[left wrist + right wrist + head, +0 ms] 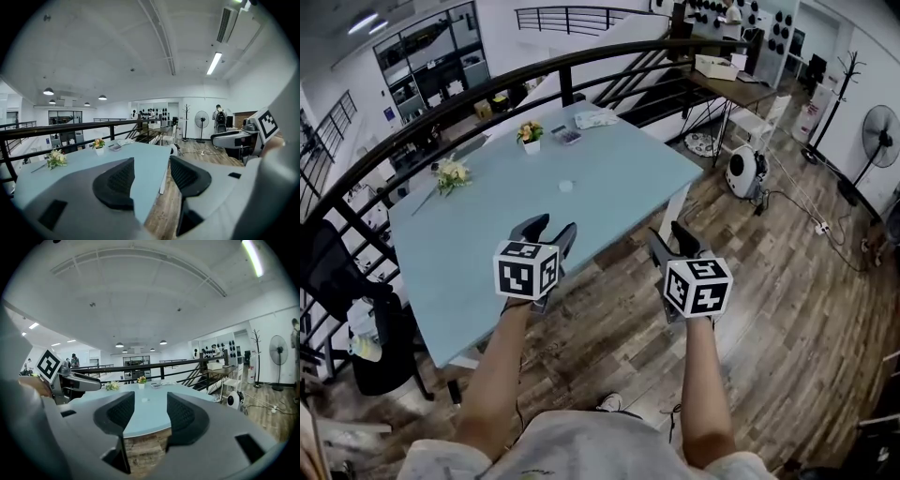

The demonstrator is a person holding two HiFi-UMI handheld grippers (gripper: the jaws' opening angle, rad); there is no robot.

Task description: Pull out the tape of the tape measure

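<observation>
**BOTH TOOLS SPREAD AND EMPTY AT THE NEAR TABLE EDGE**

**Clearance.** The table (609, 178) is standing with its far side along a dark railing (487, 92). In the head view its near edge is running diagonally, from lower left to upper right. Wooden floor (787, 281) is lying open along the near and right sides, leaving free room around both arms. The tape measure (566, 186), showing only as a small white disc, is lying flat near the middle of the table. Bare surface is surrounding it, and it is sitting well ahead of both tools. A flower pot (530, 134) and a bouquet (451, 174) are sitting toward the far side, well apart from the disc.

**Tool position.** The left tool (549, 228) is hovering above the near edge: in the left gripper view, table is showing behind one jaw and floor behind the other. The right tool (673, 239) is hovering over the floor, just off that edge. In the right gripper view the table is lying ahead, framed between its jaws.

**Tool state.** Each tool is holding its jaws spread wide, with nothing between them.

**Arm pose.** The left forearm (497, 375) and right forearm (705, 384) are reaching forward from the body, bare and roughly parallel. Each marker cube is facing upward. The tools are pointing toward the table, side by side and not touching.
</observation>
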